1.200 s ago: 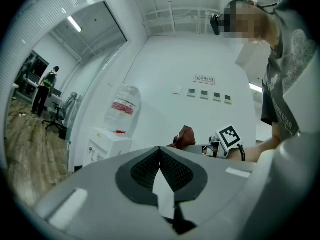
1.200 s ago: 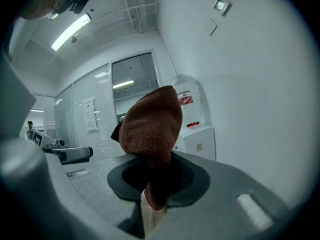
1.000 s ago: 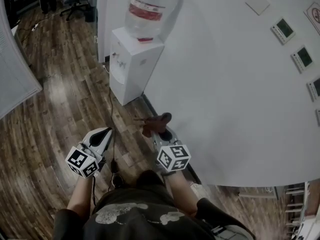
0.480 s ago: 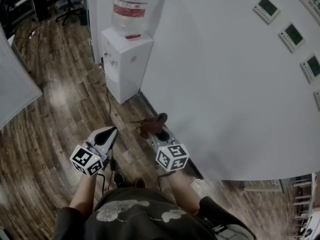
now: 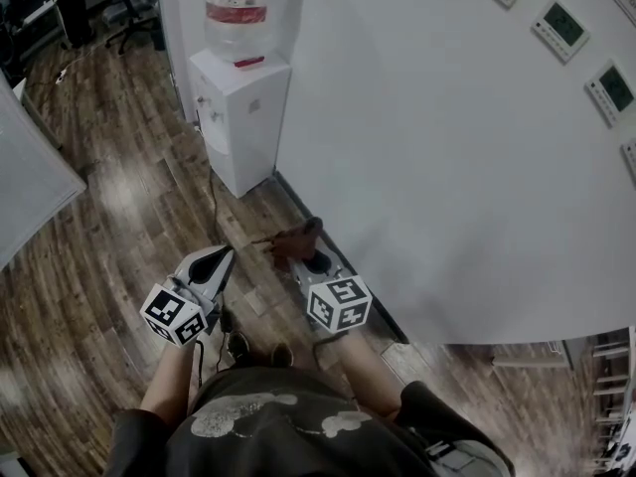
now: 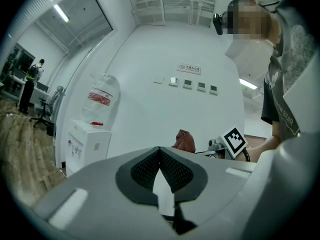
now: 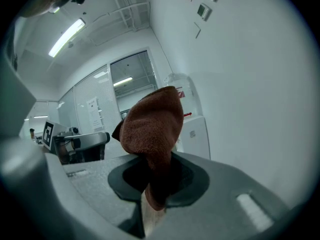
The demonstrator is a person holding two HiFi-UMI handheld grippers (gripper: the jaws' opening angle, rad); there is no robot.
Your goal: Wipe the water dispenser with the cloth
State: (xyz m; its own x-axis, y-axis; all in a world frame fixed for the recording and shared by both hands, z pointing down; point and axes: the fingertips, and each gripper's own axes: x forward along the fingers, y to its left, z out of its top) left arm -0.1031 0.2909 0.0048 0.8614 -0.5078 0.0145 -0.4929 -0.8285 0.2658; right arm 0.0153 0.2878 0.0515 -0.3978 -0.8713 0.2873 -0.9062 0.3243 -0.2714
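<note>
Nearest the camera, the person's two forearms reach forward over a dark wooden floor (image 5: 94, 256), each holding a gripper. The left gripper (image 5: 225, 257) has its jaws closed tip to tip with nothing between them; its own view shows the dark ribbed pads meeting at a point. Just beside it, the right gripper (image 5: 302, 258) is clamped on the cloth (image 5: 296, 240). The cloth is brown and nubbly like a towel. One end is pinched between the pads, and the rest is bunched into a rounded lump that stands up above the jaws, with a loose corner sticking out to the left. From the head view the cloth hangs over the floor close to the dark strip at the foot of the wall (image 5: 447, 167). The water dispenser (image 5: 243, 117) stands farther ahead, well apart from the cloth. It is a white box cabinet on the floor, set against the same white wall, with small taps on its front. A clear bottle (image 5: 238, 8) sits upside down on top of it, with a red label and a red neck. Small panels (image 5: 563, 25) are mounted higher on the wall, and an office chair (image 5: 134, 18) stands in the far corner.
</note>
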